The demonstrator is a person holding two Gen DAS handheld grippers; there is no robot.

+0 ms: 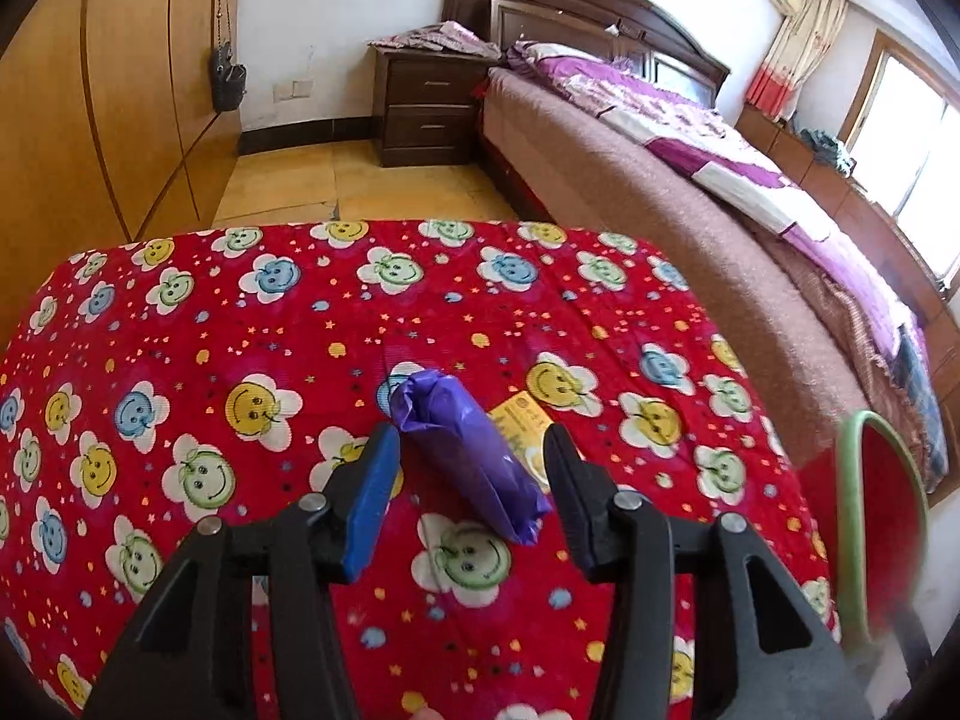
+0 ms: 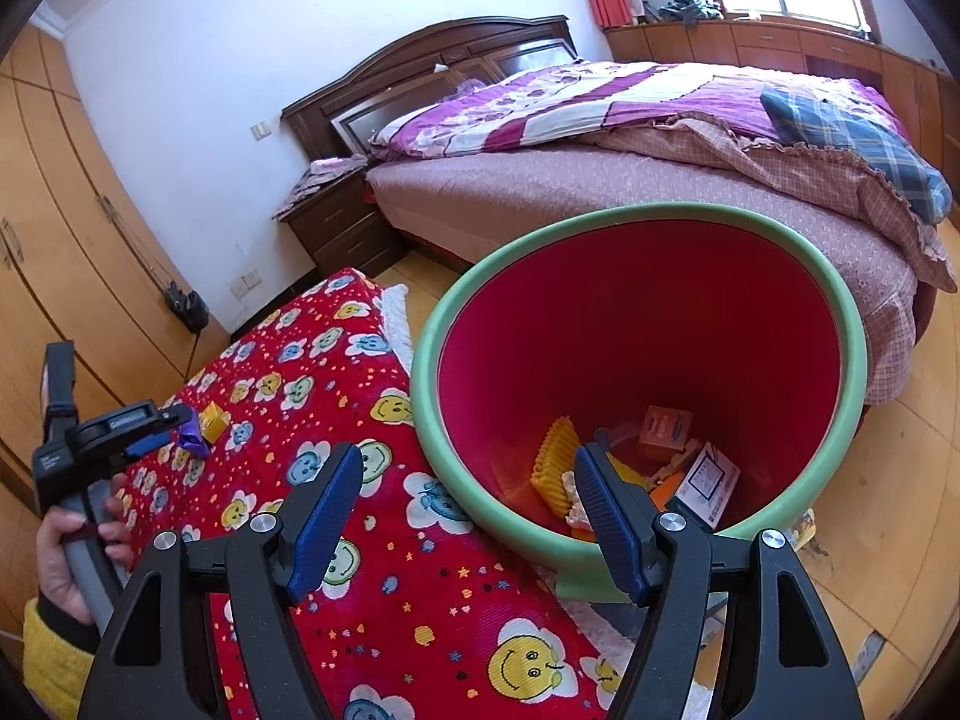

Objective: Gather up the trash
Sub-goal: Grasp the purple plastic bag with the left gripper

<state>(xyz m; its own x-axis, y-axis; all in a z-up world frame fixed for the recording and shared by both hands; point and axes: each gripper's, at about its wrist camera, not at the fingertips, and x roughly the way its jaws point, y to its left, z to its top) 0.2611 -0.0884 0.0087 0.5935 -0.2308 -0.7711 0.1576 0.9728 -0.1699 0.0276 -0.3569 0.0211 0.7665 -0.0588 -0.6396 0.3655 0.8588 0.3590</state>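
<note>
A crumpled purple wrapper (image 1: 468, 450) lies on the red smiley-flower cloth (image 1: 240, 312), with a small yellow packet (image 1: 521, 420) just behind it. My left gripper (image 1: 471, 441) is open, its fingers either side of the wrapper without touching it. In the right wrist view the left gripper (image 2: 165, 429) shows by the purple wrapper (image 2: 195, 441) and yellow packet (image 2: 214, 420). My right gripper (image 2: 468, 468) is open and empty, over the rim of a red bin with a green rim (image 2: 432, 372) that holds several pieces of trash (image 2: 660, 462).
The bin's rim (image 1: 852, 480) stands off the cloth's right edge. A bed (image 1: 690, 180) lies to the right, a dark nightstand (image 1: 429, 102) behind, a wooden wardrobe (image 1: 90, 90) at left. Wooden floor (image 2: 888, 540) lies around the bin.
</note>
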